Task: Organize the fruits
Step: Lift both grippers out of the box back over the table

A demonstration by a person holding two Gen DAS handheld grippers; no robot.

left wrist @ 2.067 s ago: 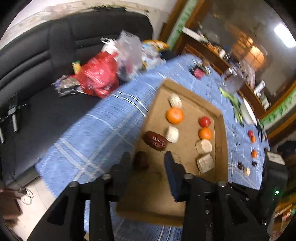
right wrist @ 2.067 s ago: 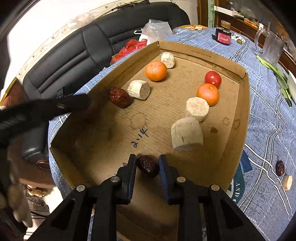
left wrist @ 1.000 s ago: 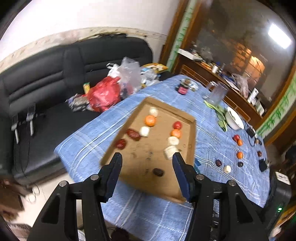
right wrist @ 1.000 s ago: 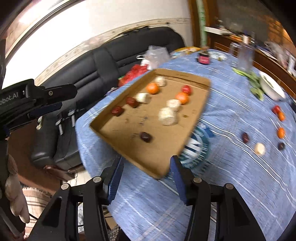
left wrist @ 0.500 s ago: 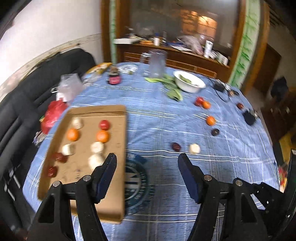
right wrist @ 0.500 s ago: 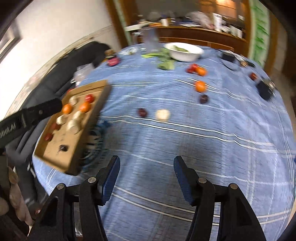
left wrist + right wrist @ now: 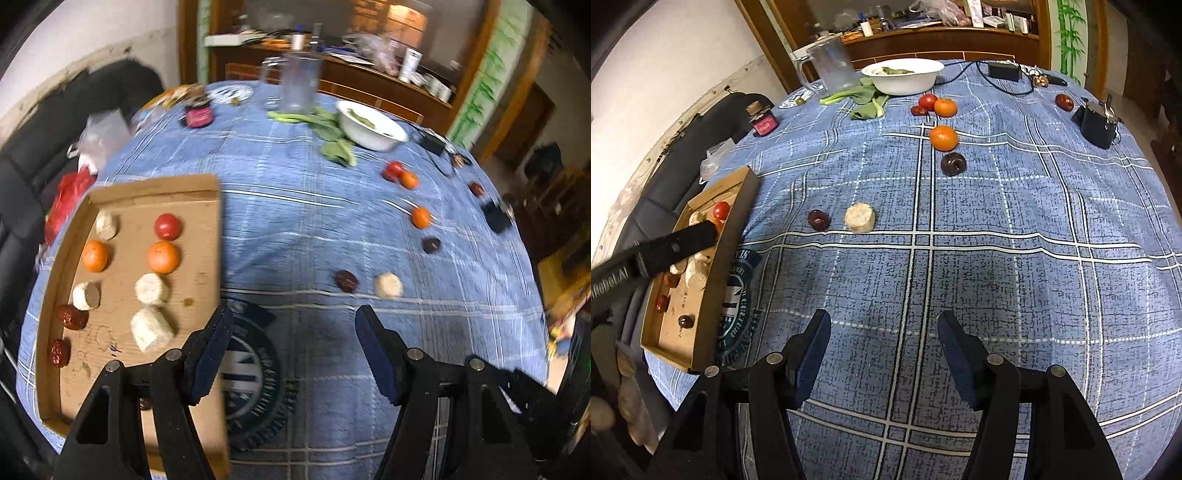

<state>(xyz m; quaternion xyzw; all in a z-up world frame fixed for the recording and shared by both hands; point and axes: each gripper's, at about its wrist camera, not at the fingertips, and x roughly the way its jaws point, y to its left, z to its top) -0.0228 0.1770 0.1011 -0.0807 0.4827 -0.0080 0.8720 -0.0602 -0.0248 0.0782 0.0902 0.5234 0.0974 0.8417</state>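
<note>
Blue plaid cloth [image 7: 997, 266] is covering the bench. A clear plastic jug [image 7: 833, 64] is standing beside a white bowl [image 7: 903, 75] holding greens. Loose green leaves [image 7: 866, 101] are lying near a small dark jar with a pink label [image 7: 762, 120]. A black box-shaped device [image 7: 1097, 122] is sitting at the far right; a black sofa [image 7: 33, 147] is standing beyond.

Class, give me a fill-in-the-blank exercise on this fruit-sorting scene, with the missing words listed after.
1. The sorted fruit lies in a shallow ___ tray.
2. The table wears a ___ checked cloth.
3. Both the left tool and right tool hold ___.
4. The greens lie beside a white ___.

Missing: cardboard; blue; nothing; bowl
</note>
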